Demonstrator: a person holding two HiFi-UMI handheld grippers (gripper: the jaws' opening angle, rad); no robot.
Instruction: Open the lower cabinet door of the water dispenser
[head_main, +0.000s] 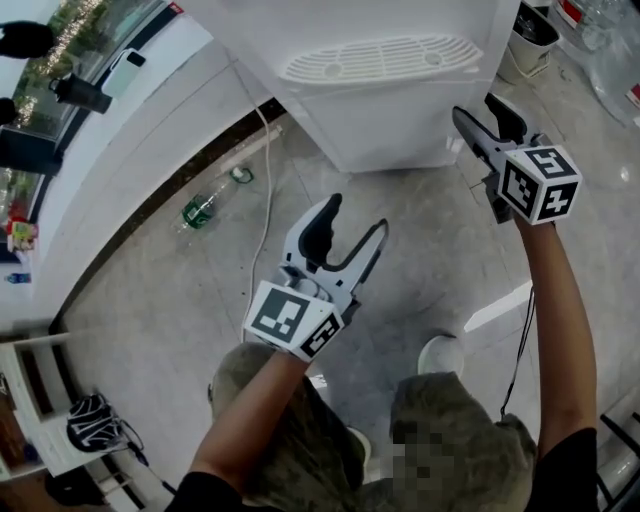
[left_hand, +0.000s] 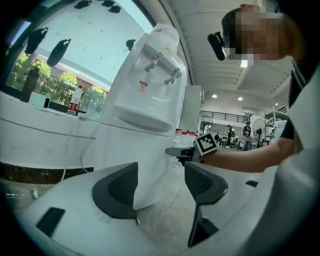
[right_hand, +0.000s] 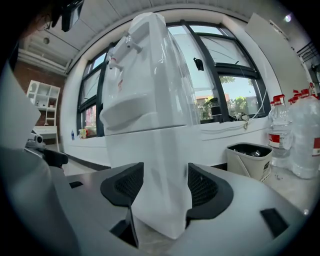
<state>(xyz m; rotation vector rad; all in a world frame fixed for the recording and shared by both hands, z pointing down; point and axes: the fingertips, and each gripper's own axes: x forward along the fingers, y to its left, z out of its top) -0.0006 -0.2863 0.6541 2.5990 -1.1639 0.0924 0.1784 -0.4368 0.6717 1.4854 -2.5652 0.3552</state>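
The white water dispenser stands on the tiled floor ahead, its taps high up and the plain lower cabinet door below them. My left gripper is held open over the floor, short of the cabinet, with nothing between its jaws. My right gripper is open at the dispenser's lower right corner. In the right gripper view the cabinet's vertical corner shows in the gap of that gripper; I cannot tell whether the pads touch it.
A green bottle and a white cable lie on the floor left of the dispenser. A bin and large water bottles stand to its right. A white shelf is at lower left.
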